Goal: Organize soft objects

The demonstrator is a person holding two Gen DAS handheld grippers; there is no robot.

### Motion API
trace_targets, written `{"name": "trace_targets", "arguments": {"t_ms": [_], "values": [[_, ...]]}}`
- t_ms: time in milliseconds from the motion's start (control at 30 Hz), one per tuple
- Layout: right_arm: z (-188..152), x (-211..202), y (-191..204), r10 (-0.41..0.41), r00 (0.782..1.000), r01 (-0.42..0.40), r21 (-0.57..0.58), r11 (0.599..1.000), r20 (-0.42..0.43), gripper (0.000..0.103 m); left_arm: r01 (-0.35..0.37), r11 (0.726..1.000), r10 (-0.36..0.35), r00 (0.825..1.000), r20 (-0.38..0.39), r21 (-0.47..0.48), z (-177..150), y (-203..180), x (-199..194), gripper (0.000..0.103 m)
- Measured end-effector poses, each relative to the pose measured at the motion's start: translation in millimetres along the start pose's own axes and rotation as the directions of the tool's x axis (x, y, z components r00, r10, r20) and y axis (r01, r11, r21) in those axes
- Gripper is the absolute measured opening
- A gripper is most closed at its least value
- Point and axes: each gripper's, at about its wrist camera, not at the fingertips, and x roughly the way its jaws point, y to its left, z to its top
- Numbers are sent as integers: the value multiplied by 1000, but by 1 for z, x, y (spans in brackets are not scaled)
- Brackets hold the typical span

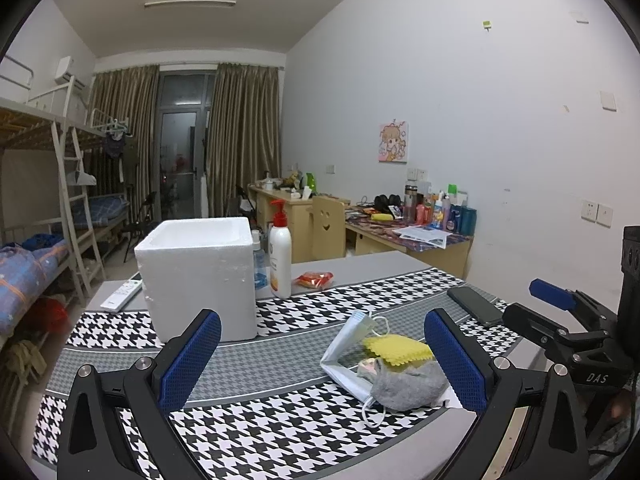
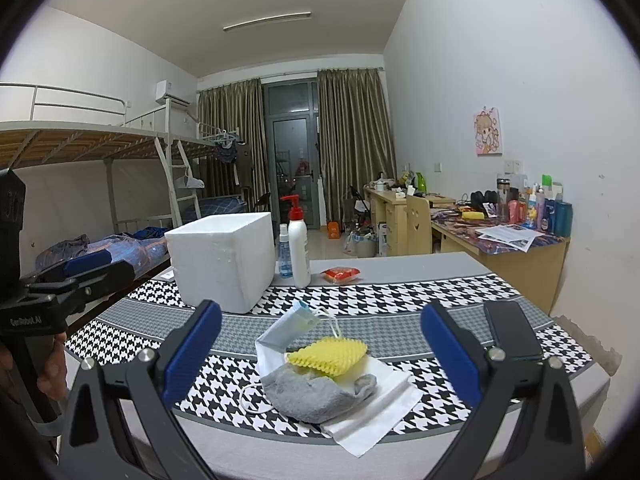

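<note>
- A table covered with a black-and-white houndstooth cloth holds a small heap of soft things near its front edge, seen from two gripper cameras looking across a dormitory room.
- The heap is a pale blue face mask lying underneath, a yellow sponge cloth with a zigzag edge on top, and a crumpled grey sock at the near side, touching both.
- A white foam box, open at the top, stands further back and to the left; it looks like the likely place for the soft things.
- The right gripper hovers just short of the heap with its blue-padded jaws spread wide, holding nothing; the heap lies between them in its view.
- The left gripper is also spread and empty; the heap lies towards its right jaw, and the box is just beyond its left jaw.
- The step in hand appears to be the first pick; nothing seems to be in the box yet, though its inside is not visible.
- To do it well, take the top or nearest piece alone, likely the sock, closing low on its bunched middle so the mask's ear loop does not trail along.
- The sock's long axis runs roughly left to right; which end is the toe cannot be told.
- The mask's long axis runs diagonally, near right to far left, its far end folded upward.
- A dark phone lies to the right, clear of the heap.
</note>
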Motion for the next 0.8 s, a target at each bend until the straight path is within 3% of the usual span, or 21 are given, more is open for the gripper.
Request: {"name": "trace_targets", "arguments": {"t_ms": [333, 800], "values": [[-1, 4, -1, -5, 1000, 5, 1, 1000, -8, 101, 18, 1000, -18, 999, -32, 16, -1, -2, 11, 102], [-10, 29, -5, -47, 994, 48, 15, 999, -97, 101, 59, 998, -58, 991, -120, 3, -7, 0, 47, 102]]}}
